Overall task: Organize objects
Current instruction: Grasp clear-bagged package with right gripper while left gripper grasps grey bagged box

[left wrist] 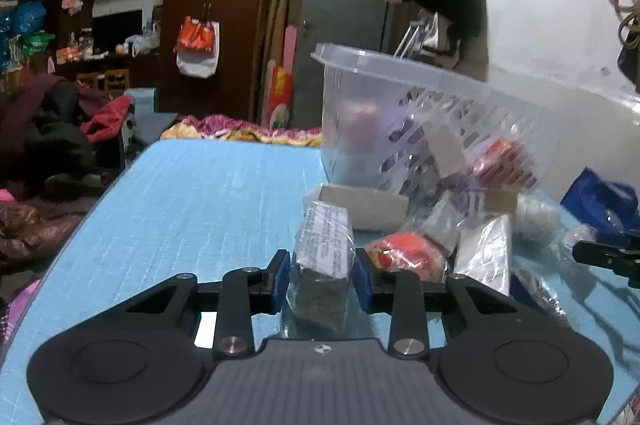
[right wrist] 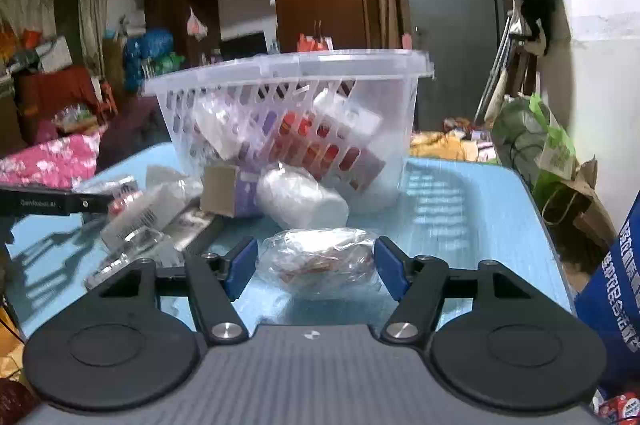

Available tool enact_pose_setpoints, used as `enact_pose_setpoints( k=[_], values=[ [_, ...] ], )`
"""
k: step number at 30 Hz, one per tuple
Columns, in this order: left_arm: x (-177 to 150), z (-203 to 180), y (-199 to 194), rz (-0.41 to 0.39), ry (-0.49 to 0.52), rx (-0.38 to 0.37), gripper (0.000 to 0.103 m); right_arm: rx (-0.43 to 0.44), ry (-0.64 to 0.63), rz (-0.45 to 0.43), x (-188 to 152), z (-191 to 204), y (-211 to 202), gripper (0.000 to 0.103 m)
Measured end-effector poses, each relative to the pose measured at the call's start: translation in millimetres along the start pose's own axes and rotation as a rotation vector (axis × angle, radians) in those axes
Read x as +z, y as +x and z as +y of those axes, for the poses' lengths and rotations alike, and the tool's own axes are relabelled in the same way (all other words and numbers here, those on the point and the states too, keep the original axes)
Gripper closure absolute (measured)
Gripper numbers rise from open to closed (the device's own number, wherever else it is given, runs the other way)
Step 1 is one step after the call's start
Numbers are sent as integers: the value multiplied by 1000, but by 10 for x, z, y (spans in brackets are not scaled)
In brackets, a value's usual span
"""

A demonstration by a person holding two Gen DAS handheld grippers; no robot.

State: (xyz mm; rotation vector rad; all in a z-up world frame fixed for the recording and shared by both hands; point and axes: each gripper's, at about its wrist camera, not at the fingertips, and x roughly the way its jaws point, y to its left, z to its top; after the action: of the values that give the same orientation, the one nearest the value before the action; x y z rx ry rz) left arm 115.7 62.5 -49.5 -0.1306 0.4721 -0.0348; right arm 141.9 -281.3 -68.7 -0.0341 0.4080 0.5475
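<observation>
A clear plastic basket (right wrist: 372, 65) stands on the blue table (left wrist: 192, 193) and holds several packets; it also shows in the left wrist view (left wrist: 360, 55). My left gripper (left wrist: 322, 275) has its blue pads against both sides of a plastic-wrapped box (left wrist: 324, 249) that rests on the table. My right gripper (right wrist: 316, 267) is open around a clear bag with red contents (right wrist: 316, 259), its pads beside the bag with small gaps. The left gripper's finger shows at the left edge of the right wrist view (right wrist: 52, 203).
Loose packets lie before the basket: a red bagged item (left wrist: 404, 253), a white cardboard box (left wrist: 360, 205), a silver packet (left wrist: 486, 253), a white wrapped roll (right wrist: 300, 199), a brown-purple box (right wrist: 228, 193). A blue bag (right wrist: 612, 285) stands at the table's right edge.
</observation>
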Motion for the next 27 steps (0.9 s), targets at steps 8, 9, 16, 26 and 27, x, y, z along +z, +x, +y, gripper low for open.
enact_pose_setpoints(
  k=[8,9,16,26,27],
  values=[
    [-24,71,-38,-42,-34,-62,66,18,56,-96,-28,-70,-136,36],
    [-30,70,-39,-46,-32,-70,66,19,53,-101,-28,-65,-141,36],
    [-46,87,-41,-62,-42,-89,66,13,48,-144,-46,-53,-180,36],
    [-124,141,-197,-179,-56,-107,65,-12,42,-230,-108,-26,-285,36],
    [-133,132,-240,-210,-60,-98,65,-18,50,-250,-115,-33,-311,36]
  ],
)
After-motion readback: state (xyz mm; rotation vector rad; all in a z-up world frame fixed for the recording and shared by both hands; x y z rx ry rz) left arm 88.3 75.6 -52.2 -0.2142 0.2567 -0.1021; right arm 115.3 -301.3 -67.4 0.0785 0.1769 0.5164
